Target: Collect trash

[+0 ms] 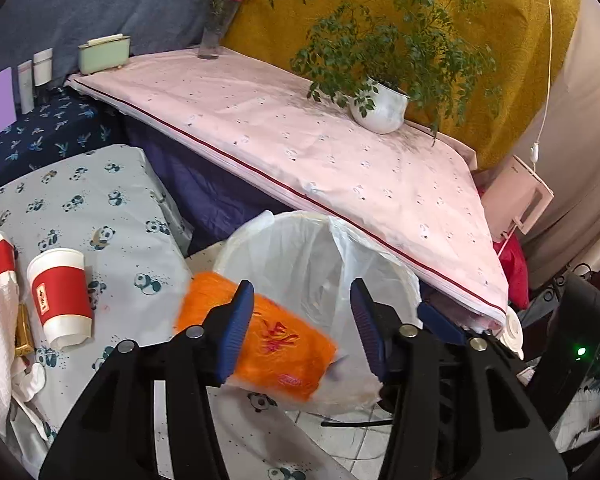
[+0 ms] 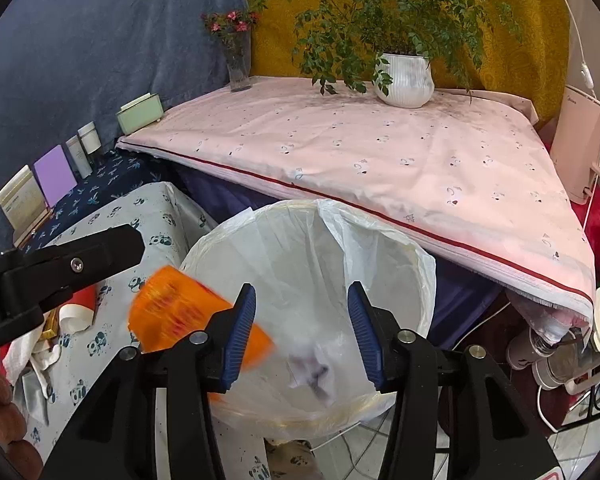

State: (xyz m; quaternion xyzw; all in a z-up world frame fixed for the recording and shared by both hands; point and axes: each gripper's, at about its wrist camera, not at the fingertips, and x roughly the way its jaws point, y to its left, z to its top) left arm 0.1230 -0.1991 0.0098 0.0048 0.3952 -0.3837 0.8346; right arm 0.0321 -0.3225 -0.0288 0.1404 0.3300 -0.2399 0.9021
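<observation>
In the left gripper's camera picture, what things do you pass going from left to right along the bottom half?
Red-and-white paper cup lying on the panda cloth → blurred orange wrapper → white-lined trash bin → pink appliance at the far right.

Premises: a lived-in domestic room. Evidence: furniture draped in household linen, namely a pink printed sheet (image 2: 364, 160) and a panda-print cloth (image 1: 100, 216); a potted plant (image 2: 404, 80); a flower vase (image 2: 238, 64); toiletry containers (image 2: 82, 146); a bag-lined waste bin (image 2: 312, 312) on tiled floor (image 2: 364, 456).
</observation>
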